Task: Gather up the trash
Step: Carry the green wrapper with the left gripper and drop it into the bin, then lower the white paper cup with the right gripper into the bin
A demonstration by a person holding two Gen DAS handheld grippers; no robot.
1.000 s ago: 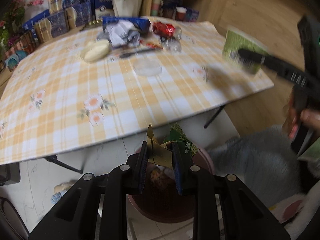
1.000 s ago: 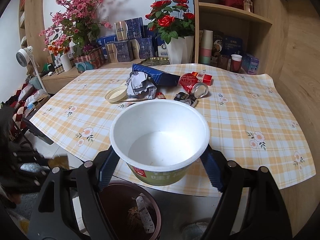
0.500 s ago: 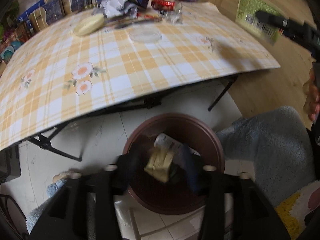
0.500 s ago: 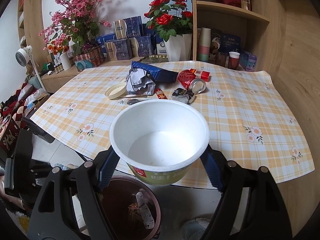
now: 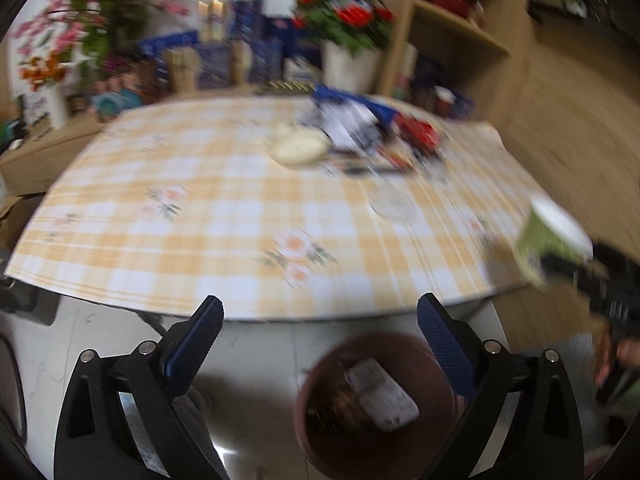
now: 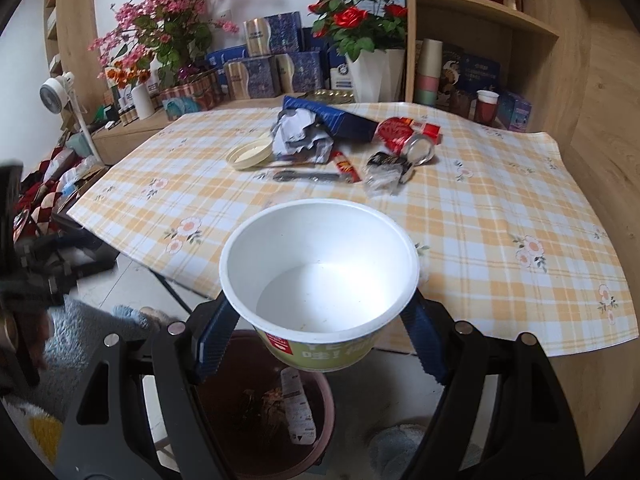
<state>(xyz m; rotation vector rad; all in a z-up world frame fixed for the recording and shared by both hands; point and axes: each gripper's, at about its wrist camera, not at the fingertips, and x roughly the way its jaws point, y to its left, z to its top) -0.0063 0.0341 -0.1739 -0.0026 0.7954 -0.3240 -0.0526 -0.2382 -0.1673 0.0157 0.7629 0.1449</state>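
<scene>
**Meanwhile, bowl held above the bin**

Below the yellow-checked tablecloth edge sits the round maroon plastic bin. Above it, the right gripper clamps a white paper noodle bowl. Beside it, the left gripper has just been opening, its jaws wide apart with nothing between them.
</scene>
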